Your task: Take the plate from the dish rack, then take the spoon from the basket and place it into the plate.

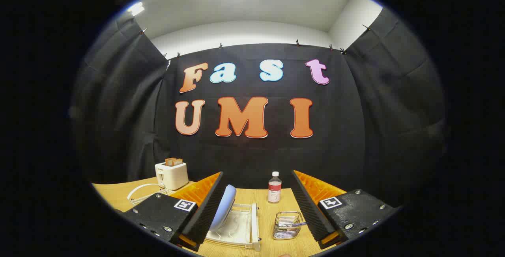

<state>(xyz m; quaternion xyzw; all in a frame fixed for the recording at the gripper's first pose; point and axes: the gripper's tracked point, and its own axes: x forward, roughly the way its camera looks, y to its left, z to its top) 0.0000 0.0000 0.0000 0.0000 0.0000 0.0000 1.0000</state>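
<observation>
Gripper [256,209], lower centre of frame: fingers spread wide, holding nothing. Plate [223,206], pale blue, standing on edge in the white dish rack [240,233] against the left finger; likely rigid, smooth, breakable and fairly light, best taken by its upper rim; wire basket [287,225] beside the right finger, holding a spoon [296,224], slim, probably light, best pinched at the handle. Beyond: bottle [274,188] mid-table, toaster [171,174] at left.
</observation>
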